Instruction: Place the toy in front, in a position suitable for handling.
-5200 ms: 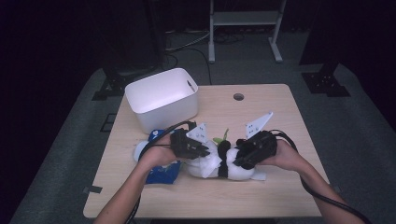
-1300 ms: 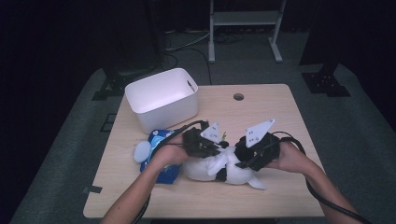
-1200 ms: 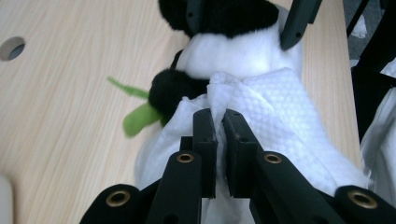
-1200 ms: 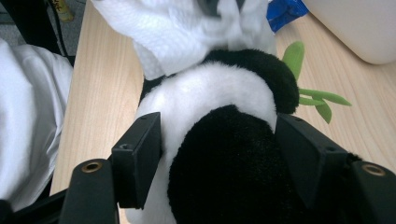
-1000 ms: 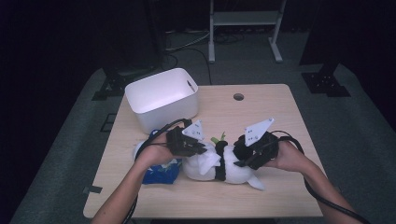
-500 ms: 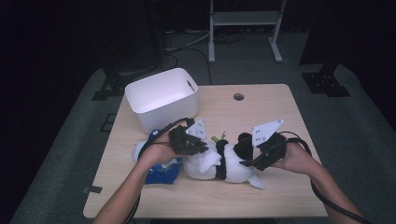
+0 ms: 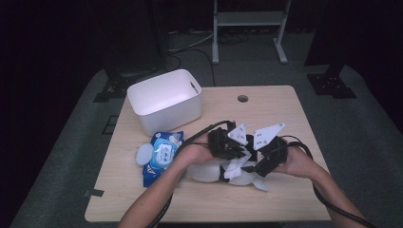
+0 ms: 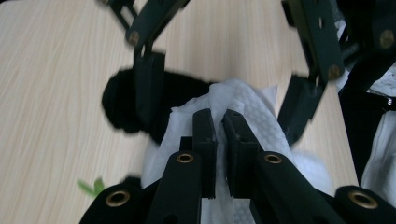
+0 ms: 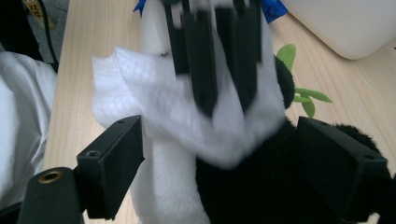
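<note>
A black-and-white plush panda (image 7: 204, 172) lies on the wooden table (image 7: 285, 109). My left gripper (image 7: 234, 146) is shut on a white wet wipe (image 8: 252, 107) and holds it against the panda's black part (image 8: 121, 102). In the right gripper view the left gripper (image 9: 224, 100) comes down from the top with the wipe (image 9: 154, 107) draped over the panda (image 9: 252, 186). My right gripper (image 9: 219, 140) stands wide open. Its jaws have just been opening, and the panda sits between them without the pads pressing. In the high view the right gripper (image 7: 259, 164) is close beside the left.
A white bin (image 7: 164, 99) stands at the back left of the table. A blue pack of wipes (image 7: 161, 156) with its white lid lies left of the panda. Green plush leaves (image 9: 303, 100) stick out beside the toy. A round hole (image 7: 243, 99) is near the far edge.
My left gripper has moved right with the wipe, over the panda and up to the right gripper. The right gripper's jaws have spread wider and no longer clamp the toy.
</note>
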A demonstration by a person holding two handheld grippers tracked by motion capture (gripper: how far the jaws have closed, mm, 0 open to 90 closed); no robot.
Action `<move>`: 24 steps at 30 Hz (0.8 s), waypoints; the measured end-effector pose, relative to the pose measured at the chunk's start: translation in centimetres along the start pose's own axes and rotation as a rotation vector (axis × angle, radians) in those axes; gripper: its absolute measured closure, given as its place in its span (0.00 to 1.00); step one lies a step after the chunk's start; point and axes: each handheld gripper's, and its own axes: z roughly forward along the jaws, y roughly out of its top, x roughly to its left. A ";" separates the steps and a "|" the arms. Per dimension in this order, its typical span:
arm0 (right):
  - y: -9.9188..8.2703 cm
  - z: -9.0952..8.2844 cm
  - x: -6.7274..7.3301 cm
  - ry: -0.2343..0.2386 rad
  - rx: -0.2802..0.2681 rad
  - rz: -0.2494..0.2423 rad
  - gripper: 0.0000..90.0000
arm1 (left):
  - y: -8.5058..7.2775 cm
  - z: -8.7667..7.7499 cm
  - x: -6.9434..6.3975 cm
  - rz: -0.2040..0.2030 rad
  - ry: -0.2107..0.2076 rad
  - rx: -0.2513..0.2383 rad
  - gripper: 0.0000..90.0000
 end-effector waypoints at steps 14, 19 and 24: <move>0.0 0.4 0.4 -0.012 0.011 -0.038 0.15 | 0.5 0.9 0.1 -0.004 -0.009 0.002 0.93; -0.1 0.5 0.4 -0.037 0.024 -0.053 0.15 | -0.9 -0.4 0.2 -0.017 0.007 0.019 0.93; 0.0 0.6 0.3 -0.049 0.041 -0.067 0.15 | -3.4 -2.1 0.1 -0.051 0.045 0.055 0.93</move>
